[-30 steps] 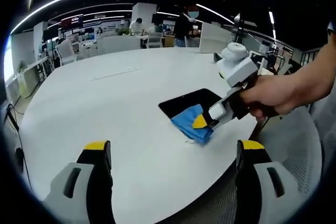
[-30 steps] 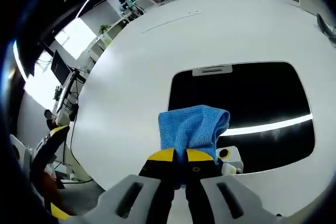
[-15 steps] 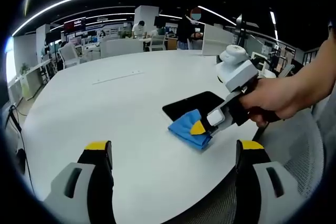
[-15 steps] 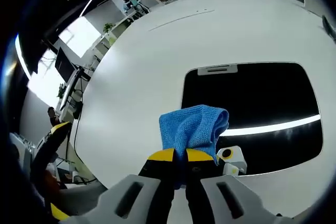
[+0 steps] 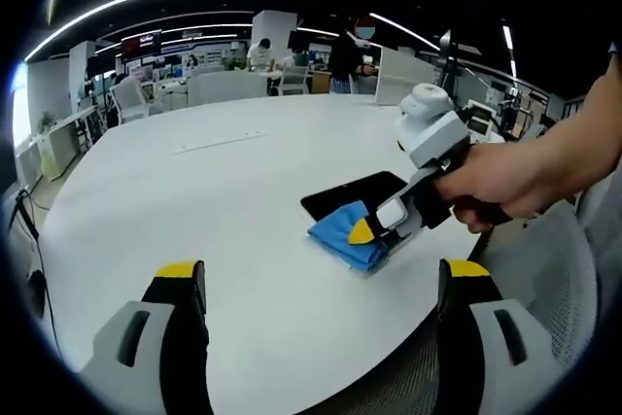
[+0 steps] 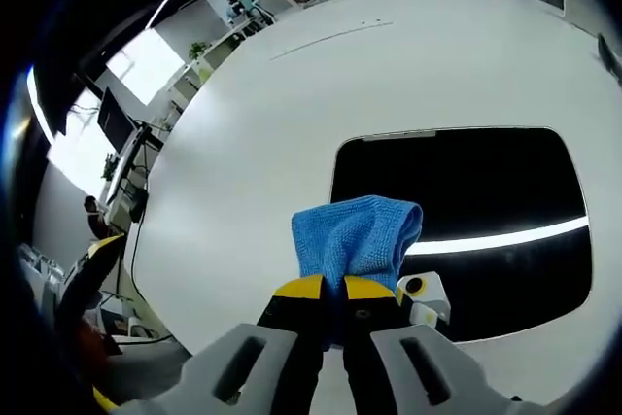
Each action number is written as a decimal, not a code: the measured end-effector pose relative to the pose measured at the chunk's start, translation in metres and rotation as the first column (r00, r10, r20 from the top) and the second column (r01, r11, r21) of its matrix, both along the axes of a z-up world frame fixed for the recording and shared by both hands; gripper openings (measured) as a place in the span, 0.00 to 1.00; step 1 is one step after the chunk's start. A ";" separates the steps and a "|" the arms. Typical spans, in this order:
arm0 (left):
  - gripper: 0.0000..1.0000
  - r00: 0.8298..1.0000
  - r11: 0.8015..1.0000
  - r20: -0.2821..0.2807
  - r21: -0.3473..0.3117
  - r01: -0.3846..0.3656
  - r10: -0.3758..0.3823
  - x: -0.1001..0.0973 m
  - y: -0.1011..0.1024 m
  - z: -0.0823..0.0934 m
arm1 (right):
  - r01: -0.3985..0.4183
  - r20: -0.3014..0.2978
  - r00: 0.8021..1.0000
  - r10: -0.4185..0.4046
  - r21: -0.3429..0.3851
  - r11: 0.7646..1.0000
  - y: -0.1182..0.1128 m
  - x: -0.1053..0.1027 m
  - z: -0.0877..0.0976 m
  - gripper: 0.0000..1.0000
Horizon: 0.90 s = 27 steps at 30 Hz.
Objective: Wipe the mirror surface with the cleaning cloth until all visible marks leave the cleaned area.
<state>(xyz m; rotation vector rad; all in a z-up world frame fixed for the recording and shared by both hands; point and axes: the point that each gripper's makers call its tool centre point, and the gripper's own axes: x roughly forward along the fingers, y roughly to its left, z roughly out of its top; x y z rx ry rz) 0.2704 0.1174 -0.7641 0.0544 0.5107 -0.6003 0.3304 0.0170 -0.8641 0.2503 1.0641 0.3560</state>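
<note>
White table [image 5: 194,201], right tongs [image 6: 335,287] pinching blue cloth [image 6: 358,240] on mirror [image 6: 486,191]

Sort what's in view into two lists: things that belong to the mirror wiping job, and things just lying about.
For the job:
- mirror, dark, flat on the table
- blue cleaning cloth, clamped in the right gripper, lying on the mirror's near corner
- left gripper, open, holding nothing

Just there:
- white table
- office desks and chairs in the background
</note>
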 end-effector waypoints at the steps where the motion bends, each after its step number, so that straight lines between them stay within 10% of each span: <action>1: 0.99 1.000 1.000 -0.001 0.000 0.000 0.000 0.000 0.000 0.000 | -0.002 0.004 1.000 0.002 -0.005 1.000 0.000 0.003 0.000 0.00; 27: 0.99 1.000 1.000 -0.010 0.007 0.020 -0.020 0.002 -0.003 -0.006 | -0.046 0.032 0.998 0.047 -0.035 0.998 -0.003 0.091 -0.004 0.00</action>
